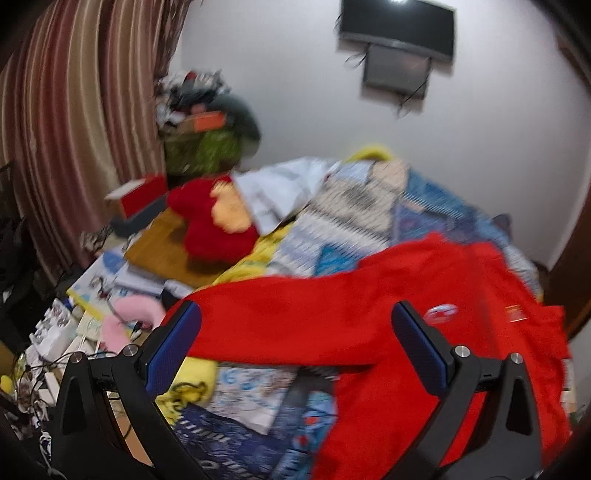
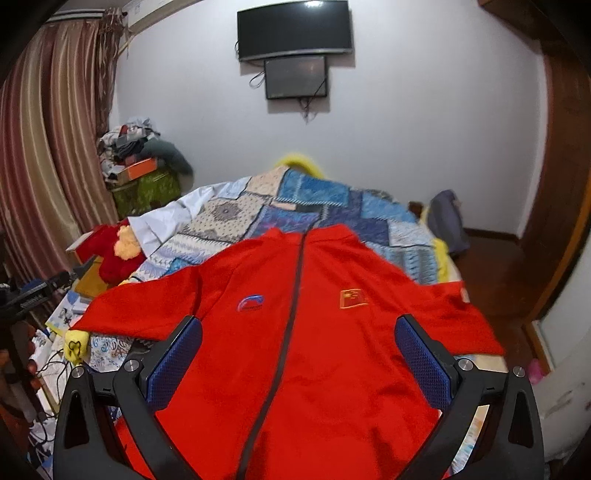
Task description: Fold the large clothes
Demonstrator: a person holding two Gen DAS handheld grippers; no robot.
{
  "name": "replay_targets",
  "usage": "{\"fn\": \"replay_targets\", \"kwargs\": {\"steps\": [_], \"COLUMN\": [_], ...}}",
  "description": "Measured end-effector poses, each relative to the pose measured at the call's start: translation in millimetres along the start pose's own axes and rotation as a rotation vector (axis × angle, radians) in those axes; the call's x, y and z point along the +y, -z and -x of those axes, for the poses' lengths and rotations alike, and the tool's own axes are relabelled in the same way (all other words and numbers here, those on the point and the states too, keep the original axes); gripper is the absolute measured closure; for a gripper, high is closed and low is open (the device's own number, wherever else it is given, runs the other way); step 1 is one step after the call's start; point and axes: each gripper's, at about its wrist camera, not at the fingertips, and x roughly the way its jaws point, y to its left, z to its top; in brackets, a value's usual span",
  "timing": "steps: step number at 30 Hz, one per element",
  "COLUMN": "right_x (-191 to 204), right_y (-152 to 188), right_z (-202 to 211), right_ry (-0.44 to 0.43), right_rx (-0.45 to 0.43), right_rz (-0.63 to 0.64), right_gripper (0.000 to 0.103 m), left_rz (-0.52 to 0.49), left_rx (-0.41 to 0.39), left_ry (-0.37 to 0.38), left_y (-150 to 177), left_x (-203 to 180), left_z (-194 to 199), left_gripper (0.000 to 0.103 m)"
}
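Note:
A large red zip jacket (image 2: 295, 332) lies spread front-up on the bed, sleeves out to both sides, with a dark zipper down the middle and a badge on each chest. In the blurred left wrist view the same red jacket (image 1: 369, 314) shows its left sleeve stretched across the bed. My left gripper (image 1: 295, 314) hovers open above that sleeve, holding nothing. Open too, my right gripper (image 2: 298, 326) is above the jacket's chest, with its blue-padded fingers (image 2: 421, 354) wide apart and nothing between them. My left gripper (image 2: 31, 297) also appears at the far left of the right wrist view.
A blue patchwork quilt (image 2: 314, 206) covers the bed. A red plush toy (image 2: 110, 254) lies at the bed's left. Boxes, cables and papers (image 1: 92, 295) crowd the left side. Striped curtains (image 2: 44, 147), a clothes pile (image 2: 140, 155), wall screens (image 2: 295, 33) and a wooden door (image 2: 565, 184) surround the bed.

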Motion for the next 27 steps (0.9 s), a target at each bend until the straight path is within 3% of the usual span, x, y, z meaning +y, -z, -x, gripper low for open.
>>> {"fn": "replay_targets", "kwargs": {"steps": [3,5,8,10,15,20,22,25,27], "right_x": [-1.5,1.3,4.4,7.5,18.9,35.1,41.0,47.2,49.9], "right_y": [-3.6,-8.4,-11.5,-9.6,-1.2,9.7,11.3,9.9,8.7], "right_z": [-37.5,-68.2,-116.4,-144.9,-210.1,-242.8,-249.0,-255.7,-255.8], "right_ry": [-0.025,-0.015,-0.042,-0.073,-0.131,-0.164,-0.181,-0.209,-0.226], "right_rx": [0.03,0.086,0.171,0.239,0.392,0.453,0.46,0.475,0.475], "right_rz": [0.009,0.038,0.051,0.057,0.067,0.097,0.111,0.114,0.112], "right_gripper": [0.0,0.0,0.0,0.0,0.0,0.0,0.0,0.0,0.0], "left_rz": [-0.002,0.009,0.076,0.131,0.284,0.346,0.329,0.323,0.29], "left_rx": [0.09,0.161,0.316,0.372,0.463,0.452,0.443,0.466,0.46], "left_ry": [-0.042,-0.026,0.062,0.123,0.259,0.267,0.252,0.183,0.115], "left_y": [15.9,27.5,49.3,57.7,66.9,58.1,52.2,48.1,42.9], "left_x": [20.4,28.0,39.5,44.9,52.9,54.2,52.9,53.2,50.2], "left_z": [-46.0,-65.5,-98.0,-111.2,-143.5,-158.5,-163.9,-179.9,-184.7], "left_gripper": [0.0,0.0,0.0,0.0,0.004,0.005,0.012,0.034,0.065]}}
